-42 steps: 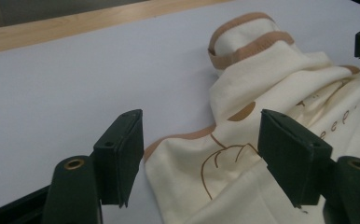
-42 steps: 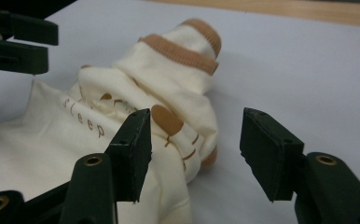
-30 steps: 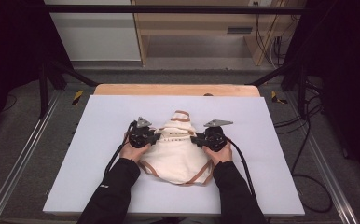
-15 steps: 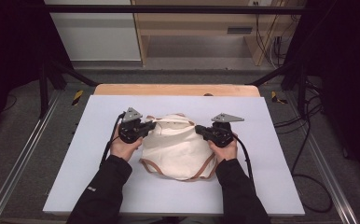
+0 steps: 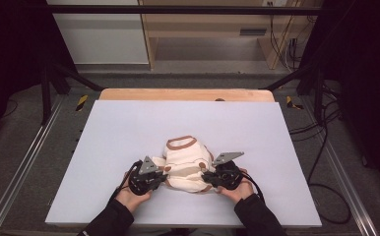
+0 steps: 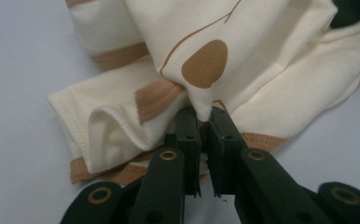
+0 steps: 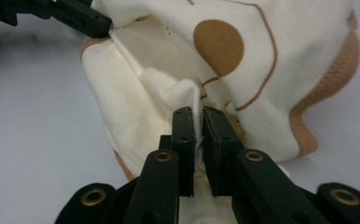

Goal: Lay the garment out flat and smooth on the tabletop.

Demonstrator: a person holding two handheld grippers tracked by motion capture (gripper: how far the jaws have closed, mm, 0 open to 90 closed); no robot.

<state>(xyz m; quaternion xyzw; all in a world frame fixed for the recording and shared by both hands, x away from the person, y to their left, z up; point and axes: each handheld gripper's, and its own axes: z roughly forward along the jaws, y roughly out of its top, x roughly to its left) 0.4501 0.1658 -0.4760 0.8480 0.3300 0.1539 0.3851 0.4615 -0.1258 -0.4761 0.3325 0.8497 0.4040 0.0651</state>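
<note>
High view: 2 grippers, left gripper (image 5: 164,176) and right gripper (image 5: 205,177), flank a cream garment (image 5: 185,164) bunched near the white table's (image 5: 129,128) front edge. Left gripper view: jaws clamped on a fabric fold. Right gripper view: jaws likewise pinching cloth

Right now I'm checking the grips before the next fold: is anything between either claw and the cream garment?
Nothing visible is. The left claw pinches a fold of the cream garment directly, and the right claw does the same on its other side. Around it lies bare table.
</note>
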